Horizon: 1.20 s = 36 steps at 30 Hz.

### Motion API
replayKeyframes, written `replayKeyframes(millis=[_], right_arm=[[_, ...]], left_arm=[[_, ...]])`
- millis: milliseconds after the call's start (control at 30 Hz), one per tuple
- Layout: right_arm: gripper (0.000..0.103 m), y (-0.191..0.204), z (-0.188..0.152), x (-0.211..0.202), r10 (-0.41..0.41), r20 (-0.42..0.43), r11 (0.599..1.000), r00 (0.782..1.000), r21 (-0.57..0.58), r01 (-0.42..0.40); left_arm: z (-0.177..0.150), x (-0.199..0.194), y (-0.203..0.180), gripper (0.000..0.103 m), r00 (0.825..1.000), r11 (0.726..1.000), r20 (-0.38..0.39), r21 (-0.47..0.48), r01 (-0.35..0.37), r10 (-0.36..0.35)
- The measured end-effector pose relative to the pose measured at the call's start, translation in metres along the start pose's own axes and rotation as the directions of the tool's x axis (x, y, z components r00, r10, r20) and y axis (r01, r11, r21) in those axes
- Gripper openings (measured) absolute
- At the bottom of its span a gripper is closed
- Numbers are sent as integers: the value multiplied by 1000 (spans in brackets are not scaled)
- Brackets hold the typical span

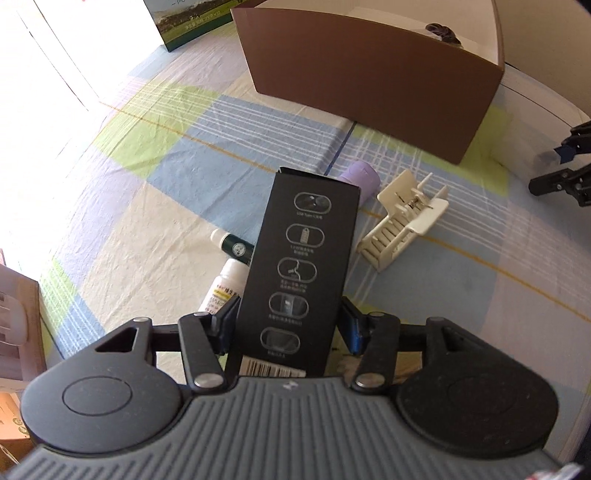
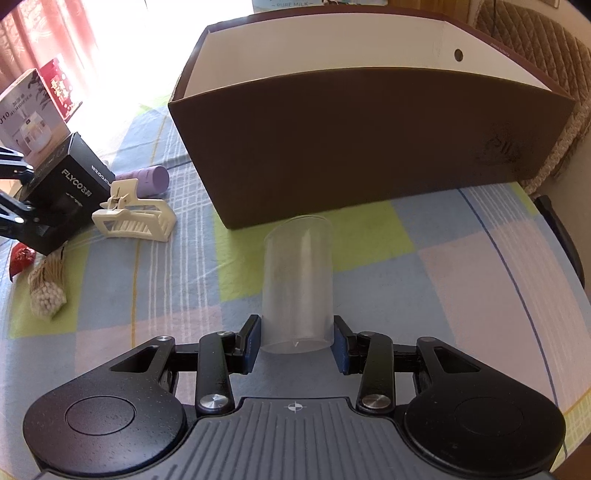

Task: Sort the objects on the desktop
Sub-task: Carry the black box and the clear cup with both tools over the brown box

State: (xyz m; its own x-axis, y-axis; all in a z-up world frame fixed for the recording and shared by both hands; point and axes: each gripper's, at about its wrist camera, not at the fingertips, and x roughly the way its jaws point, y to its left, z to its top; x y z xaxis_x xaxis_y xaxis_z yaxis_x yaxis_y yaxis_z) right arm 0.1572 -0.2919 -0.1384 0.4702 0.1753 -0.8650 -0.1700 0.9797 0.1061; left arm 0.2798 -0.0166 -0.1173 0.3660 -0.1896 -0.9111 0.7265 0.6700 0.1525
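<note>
My left gripper (image 1: 290, 325) is shut on a long black product box (image 1: 303, 266) printed with pictogram icons, held above the checked tablecloth. The same black box (image 2: 68, 192) shows at the far left of the right wrist view, with the left gripper's arms on it. My right gripper (image 2: 297, 343) is shut on a clear plastic cup (image 2: 298, 280), just in front of the big brown cardboard box (image 2: 369, 147). That brown box (image 1: 369, 74) stands open at the top, with a dark object inside. A cream hair claw clip (image 1: 402, 221), a purple cylinder (image 1: 362, 181) and small bottles (image 1: 225, 280) lie on the cloth.
A bag of cotton swabs (image 2: 46, 288) and a red wrapper (image 2: 20, 258) lie at the left. Printed cartons (image 2: 33, 110) stand behind them, and a green carton (image 1: 184, 22) stands beside the brown box. A chair back (image 2: 535, 44) is beyond the table's right edge (image 2: 557, 236).
</note>
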Motion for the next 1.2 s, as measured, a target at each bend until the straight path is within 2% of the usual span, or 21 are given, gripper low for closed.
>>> replayKeyframes(millis=[33,133,233,400,533,700,967,1200], right_arm=[[38,0,1,0,-1,1,1000,1000,0,1],[42,1,2,0,6,13,1000,1000,-6,-6],[45,1,4,-1,10,28,1000,1000,-17,-9],[45,2,9,5,5,37,999,999,-36,-4],[45,-1,12,10,15,37,999,999,-39,-14],[44,-3,13,8,17,38,995,999,-99,-13],[44,-29,19,-20,97,39,990,994,-108,-93],[44,-65,35,-61,170,90,978,981,-135,-157]], left_arm=[[0,1,0,43,1000,1000,5,-12,-2,2],[0,-1,-7,40,999,999,27,-13,-33,33],[-2,-9,-7,40,998,998,41,-45,-53,55],[-3,-30,0,40,993,985,71,-151,-78,90],[-4,-49,-2,40,990,969,104,-236,-73,100],[2,-71,-17,40,984,946,140,-319,-59,108],[34,-100,-54,40,974,918,200,-396,-23,110],[85,-114,-95,40,957,913,272,-407,20,100]])
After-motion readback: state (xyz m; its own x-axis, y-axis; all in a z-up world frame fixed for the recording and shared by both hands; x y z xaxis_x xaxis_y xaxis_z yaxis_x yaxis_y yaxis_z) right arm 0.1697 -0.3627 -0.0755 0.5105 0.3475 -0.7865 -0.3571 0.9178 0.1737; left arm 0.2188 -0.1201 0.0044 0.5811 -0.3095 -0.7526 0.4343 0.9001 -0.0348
